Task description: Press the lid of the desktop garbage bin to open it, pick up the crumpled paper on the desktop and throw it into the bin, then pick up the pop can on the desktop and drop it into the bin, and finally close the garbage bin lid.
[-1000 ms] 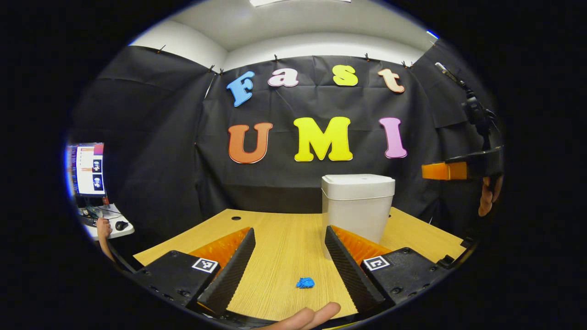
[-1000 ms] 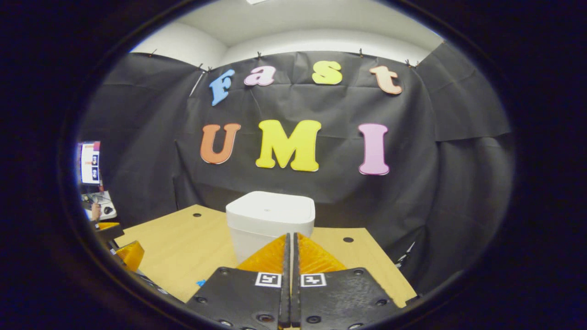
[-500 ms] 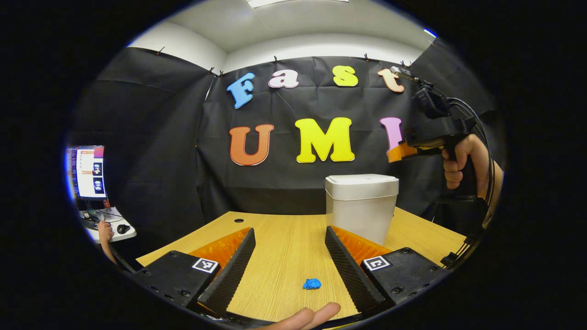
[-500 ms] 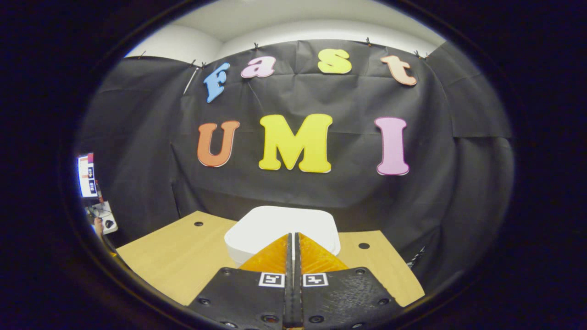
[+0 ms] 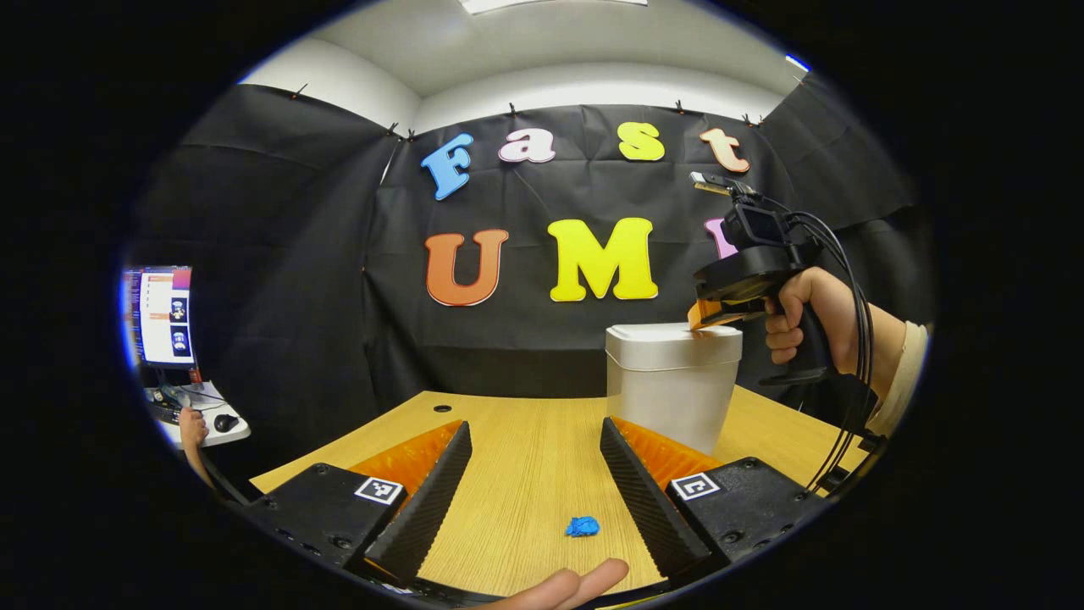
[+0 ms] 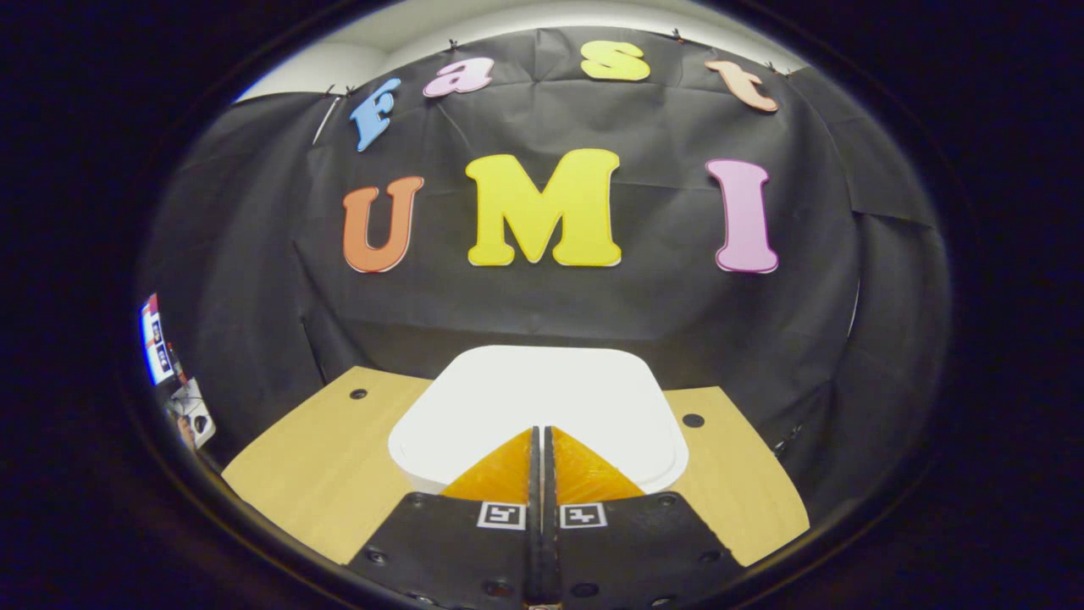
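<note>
1. Pale wooden desktop across the lower half of the left gripper view, with a small round hole near its far left edge
2. White garbage bin right of centre in that view, standing upright on the desktop, lid flat and closed
3. Blue crumpled paper low in the frame, lying on the wood between the left gripper fingers, touching neither
4. Left gripper fingers spread wide apart, holding nothing; fingertips of a hand at the very bottom edge
5. Right gripper at upper right of the same view, gripped by a hand with a pale sleeve cuff, cables trailing down, its tip at or just above the right part of the lid; contact too fine to tell
6. In the right gripper view, white lid large at lower centre, right gripper fingers pressed together in a narrow point over its near part, nothing held between them
7. Monitor and a side desk at the far left edge of the left gripper view
</note>
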Motion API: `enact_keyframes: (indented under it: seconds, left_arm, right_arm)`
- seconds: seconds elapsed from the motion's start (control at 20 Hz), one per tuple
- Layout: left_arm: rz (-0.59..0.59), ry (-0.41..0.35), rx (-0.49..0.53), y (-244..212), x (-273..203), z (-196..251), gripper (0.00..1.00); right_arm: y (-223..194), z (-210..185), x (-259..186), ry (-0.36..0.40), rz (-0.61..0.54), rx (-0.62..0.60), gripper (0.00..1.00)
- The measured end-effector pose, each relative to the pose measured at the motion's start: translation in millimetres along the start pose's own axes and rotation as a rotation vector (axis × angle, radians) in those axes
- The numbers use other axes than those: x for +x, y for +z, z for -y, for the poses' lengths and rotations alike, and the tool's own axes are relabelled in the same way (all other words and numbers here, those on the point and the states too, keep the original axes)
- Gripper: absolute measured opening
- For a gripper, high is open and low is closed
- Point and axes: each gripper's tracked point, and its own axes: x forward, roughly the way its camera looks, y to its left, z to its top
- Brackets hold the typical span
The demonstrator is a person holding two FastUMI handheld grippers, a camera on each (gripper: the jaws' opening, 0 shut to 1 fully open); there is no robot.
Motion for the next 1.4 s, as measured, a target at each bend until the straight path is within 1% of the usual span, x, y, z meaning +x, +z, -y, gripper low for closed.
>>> enact_keyframes:
  seconds: [0.1,0.3,0.45,0.6,0.65,0.75,0.8,0.9,1.0,1.05,1.1,1.25,1.3,1.4]
  left_arm:
    - [-0.006,0.003,-0.005,-1,0,-1,0.99]
    - [-0.02,0.0,-0.006,-5,2,0,0.99]
    - [-0.032,-0.008,0.006,-9,4,5,0.99]
    - [-0.032,-0.013,0.015,-9,6,7,0.99]
    - [-0.031,-0.01,0.013,-10,6,6,0.99]
    - [-0.037,-0.009,0.007,-13,8,4,0.99]
    - [-0.041,-0.007,0.006,-14,9,3,0.99]
    - [-0.055,-0.01,-0.011,-17,13,0,0.99]
    - [-0.074,-0.029,-0.036,-23,15,4,0.99]
    - [-0.085,-0.038,-0.039,-25,17,5,0.99]
    - [-0.088,-0.034,-0.036,-26,18,3,0.99]
    - [-0.101,-0.055,-0.048,-31,21,7,0.99]
    - [-0.104,-0.073,-0.055,-33,25,10,0.99]
    - [-0.114,-0.105,-0.065,-38,28,15,0.99]
  right_arm:
    - [-6,0,2,0.003,-0.017,-0.022,0.0]
    - [-10,1,3,-0.024,-0.025,-0.011,0.01]
    - [-10,0,1,-0.022,0.033,0.011,0.01]
    - [5,-1,-5,0.036,0.104,0.045,0.01]
    - [6,5,-7,0.032,0.113,0.069,0.0]
    - [21,15,-17,0.035,0.173,0.101,0.0]
    - [30,20,-24,0.02,0.21,0.103,0.0]
    - [33,27,-34,-0.007,0.245,0.064,0.0]
    - [25,27,-40,-0.015,0.228,0.026,0.0]
    - [23,23,-42,-0.007,0.221,0.023,0.0]
    - [21,21,-43,0.001,0.218,0.027,0.0]
    - [9,11,-45,0.04,0.187,0.049,0.0]
    - [5,6,-50,0.062,0.183,0.051,0.0]
    - [-4,6,-56,0.063,0.176,0.021,0.0]
